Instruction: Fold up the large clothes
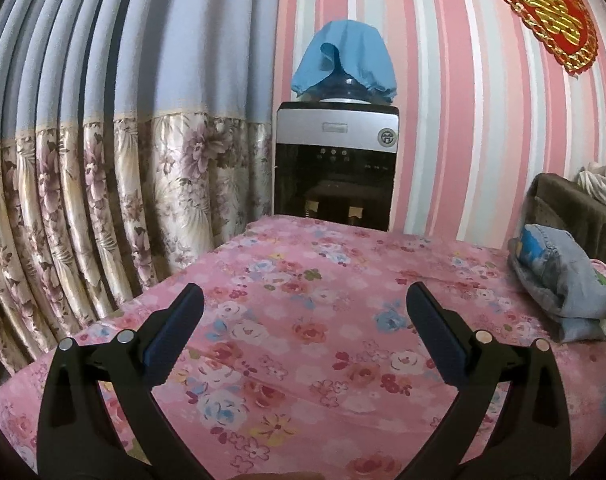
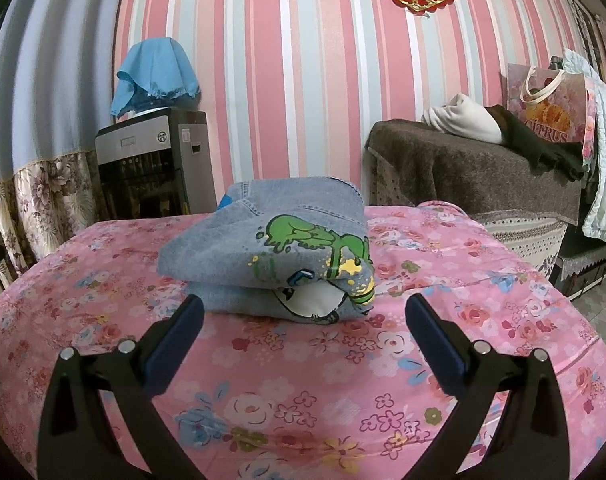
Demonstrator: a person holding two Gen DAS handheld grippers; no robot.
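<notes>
A folded light-blue denim garment [image 2: 279, 248] with a green and yellow cartoon print lies on the pink floral bedspread [image 2: 303, 380], just beyond my right gripper [image 2: 305, 312]. The right gripper is open and empty, its fingers a short way in front of the garment. In the left wrist view the same folded denim [image 1: 563, 276] lies at the far right of the bed. My left gripper [image 1: 305, 300] is open and empty above bare bedspread [image 1: 303, 340].
A water dispenser [image 1: 335, 164] with a blue cloth over its bottle stands behind the bed against the striped wall. A floral curtain [image 1: 83, 160] hangs at the left. A brown-covered bench [image 2: 483, 164] with clothes and a bag stands at the right.
</notes>
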